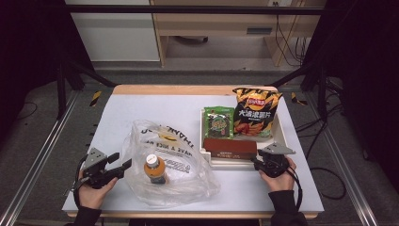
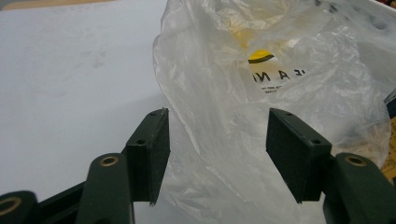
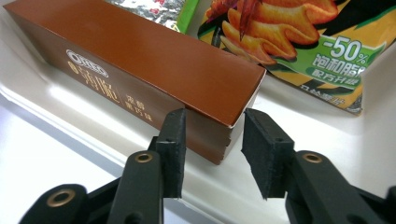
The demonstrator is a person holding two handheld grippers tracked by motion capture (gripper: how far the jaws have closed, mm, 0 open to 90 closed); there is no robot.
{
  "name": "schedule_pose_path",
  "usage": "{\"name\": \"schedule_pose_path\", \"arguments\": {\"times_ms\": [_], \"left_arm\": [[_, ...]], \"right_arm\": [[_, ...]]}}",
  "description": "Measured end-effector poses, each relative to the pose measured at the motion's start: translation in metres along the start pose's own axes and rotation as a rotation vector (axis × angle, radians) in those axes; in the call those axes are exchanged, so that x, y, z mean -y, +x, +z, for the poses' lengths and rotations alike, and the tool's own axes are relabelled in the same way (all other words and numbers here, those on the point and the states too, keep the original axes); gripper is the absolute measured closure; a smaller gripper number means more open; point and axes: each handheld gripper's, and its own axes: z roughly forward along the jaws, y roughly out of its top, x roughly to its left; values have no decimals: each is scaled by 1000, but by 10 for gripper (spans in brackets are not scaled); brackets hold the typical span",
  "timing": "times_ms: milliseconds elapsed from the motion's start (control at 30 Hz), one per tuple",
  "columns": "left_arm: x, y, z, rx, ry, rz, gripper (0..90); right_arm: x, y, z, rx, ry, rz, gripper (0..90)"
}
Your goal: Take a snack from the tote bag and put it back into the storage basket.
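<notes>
Plastic bag [image 1: 164, 162] holds a bottle [image 1: 154, 168], just right of my left gripper [image 1: 117, 163]; high view, tray [image 1: 282, 136] holds snacks. Left gripper view: jaws open around a bag fold, probably to steady it. Right gripper view: right gripper [image 3: 212, 135] straddles brown box [image 3: 140, 70] corner in the tray, pads not clearly pressing

Brown box [image 3: 140, 60], left-centre of the right gripper view: "OREO" logo. Chip bag [image 3: 299, 42], upper right: "-50%". Plastic bag [image 2: 280, 93]: letters partly legible.
</notes>
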Motion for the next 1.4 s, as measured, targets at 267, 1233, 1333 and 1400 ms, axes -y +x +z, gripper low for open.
{"name": "schedule_pose_path", "arguments": {"times_ms": [267, 1233, 1333, 1400], "left_arm": [[-1, 0, -1, 4, -8, 1, 398], [-31, -16, -32, 80, -144, 21, 362], [-35, -22, -33, 92, -157, 34, 349], [-37, -26, -35, 101, -165, 42, 341]], "right_arm": [[-1, -1, 7, 20, -18, 0, 588], [-18, 8, -32, -61, -212, 99, 384], [-19, 10, -33, -70, -218, 86, 376], [-19, 10, -34, -72, -217, 83, 374]]}}
